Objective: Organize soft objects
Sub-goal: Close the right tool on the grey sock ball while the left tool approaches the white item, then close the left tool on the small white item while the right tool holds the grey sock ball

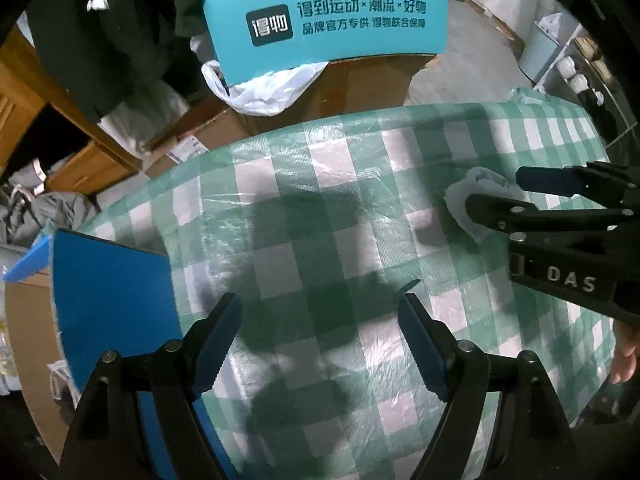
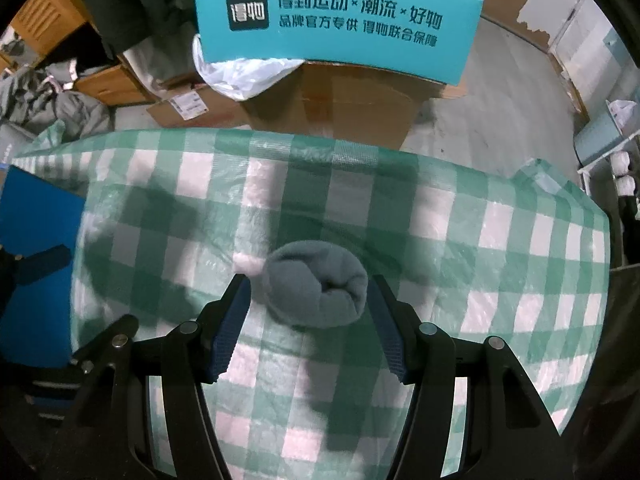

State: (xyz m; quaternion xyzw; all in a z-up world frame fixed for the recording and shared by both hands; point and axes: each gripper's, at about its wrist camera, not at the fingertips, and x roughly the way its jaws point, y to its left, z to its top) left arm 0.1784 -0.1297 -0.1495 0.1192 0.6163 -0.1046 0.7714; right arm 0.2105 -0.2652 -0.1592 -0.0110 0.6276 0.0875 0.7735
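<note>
Right gripper [image 2: 308, 312] pinched the rolled sock [image 2: 318, 284] over the table [image 2: 520, 240]; left gripper [image 1: 320, 344] stood spread, empty. Next: stow it.

In the left wrist view, the black right gripper [image 1: 494, 192] covers much of the rolled grey-blue sock [image 1: 466, 200], and the frame's right edge cuts off the hand [image 1: 626, 354]. The flat blue box [image 2: 36, 264] runs past the right wrist view's left edge.

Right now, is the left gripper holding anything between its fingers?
No, the left gripper stands open over the bare checked tablecloth with nothing between its fingers.
</note>
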